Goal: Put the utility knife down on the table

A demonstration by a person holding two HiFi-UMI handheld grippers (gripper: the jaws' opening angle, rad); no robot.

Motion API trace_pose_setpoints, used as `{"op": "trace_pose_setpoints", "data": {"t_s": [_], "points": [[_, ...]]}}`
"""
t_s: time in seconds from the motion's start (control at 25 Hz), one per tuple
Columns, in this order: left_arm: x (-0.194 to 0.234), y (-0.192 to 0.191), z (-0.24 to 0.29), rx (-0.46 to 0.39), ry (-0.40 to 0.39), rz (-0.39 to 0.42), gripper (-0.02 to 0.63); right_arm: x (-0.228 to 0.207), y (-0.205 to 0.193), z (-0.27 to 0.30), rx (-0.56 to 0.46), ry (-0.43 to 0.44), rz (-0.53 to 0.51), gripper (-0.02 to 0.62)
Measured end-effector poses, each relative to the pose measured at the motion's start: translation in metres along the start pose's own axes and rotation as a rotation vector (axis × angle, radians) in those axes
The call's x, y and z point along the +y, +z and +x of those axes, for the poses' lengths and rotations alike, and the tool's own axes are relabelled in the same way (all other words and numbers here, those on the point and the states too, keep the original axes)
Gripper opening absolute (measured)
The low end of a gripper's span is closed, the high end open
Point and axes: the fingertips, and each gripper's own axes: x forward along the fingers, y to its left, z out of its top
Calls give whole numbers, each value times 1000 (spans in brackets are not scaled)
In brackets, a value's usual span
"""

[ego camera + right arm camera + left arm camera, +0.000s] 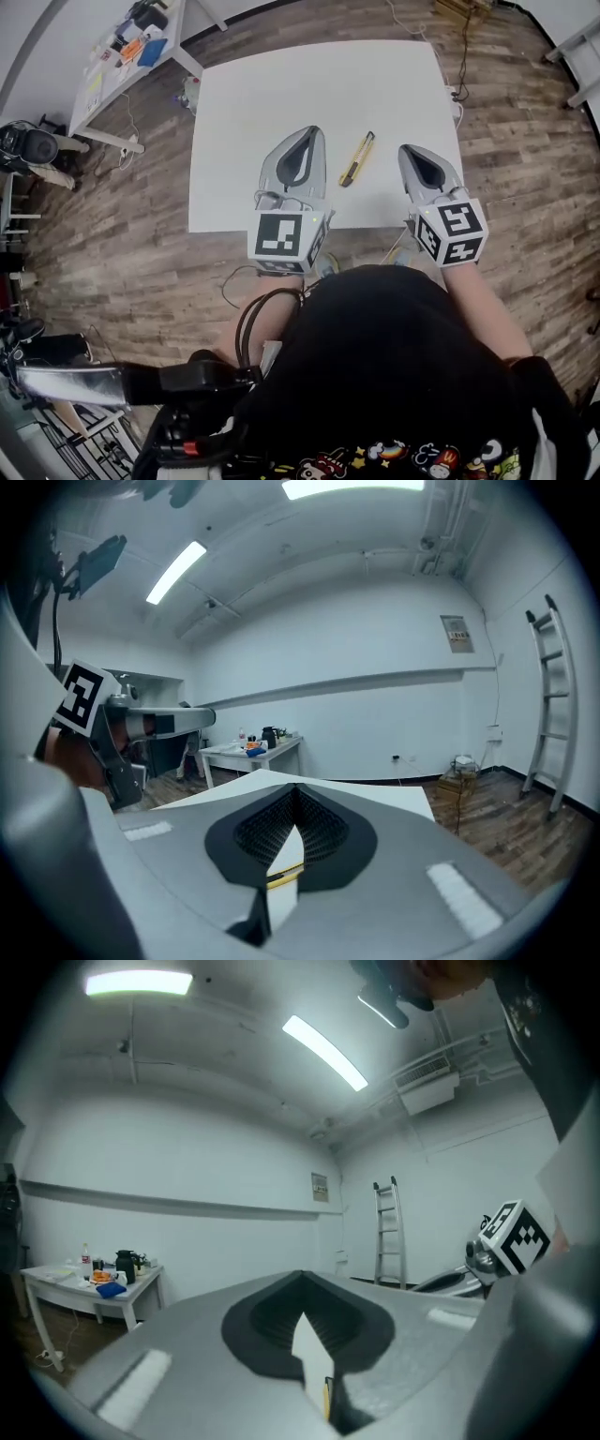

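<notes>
A wood-plank floor [112,234] surrounds a white table [281,94]. A smaller side table [108,94], cluttered, stands at far left. The walls [187,1166] are plain white. Strip lights [323,1051] cross the ceiling. A ladder [387,1232] stands against the far wall.

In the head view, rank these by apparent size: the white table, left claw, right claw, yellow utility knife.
1. white rectangular table top, largest.
2. grey left claw and grey right claw: nearly alike, both close to the camera, so unranked.
3. slim yellow utility knife, smallest.

smooth matt white table [281,103], wood-grain plank floor [122,244], yellow plastic-looking utility knife [357,157].
</notes>
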Motion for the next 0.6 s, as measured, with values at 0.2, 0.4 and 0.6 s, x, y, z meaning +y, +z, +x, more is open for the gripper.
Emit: {"op": "trace_pose_setpoints", "data": {"t_s": [0.2,0.4,0.6], "points": [[1,-28,-8,50,17,-48,0,-2,-3,6,2,-14,-8,18],[-2,-40,-11,101,0,-80,0,11,-1,9,-2,-4,-32,18],[-4,-41,-11,111,-3,-80,0,18,-1,10,-5,-1,-35,18]]}}
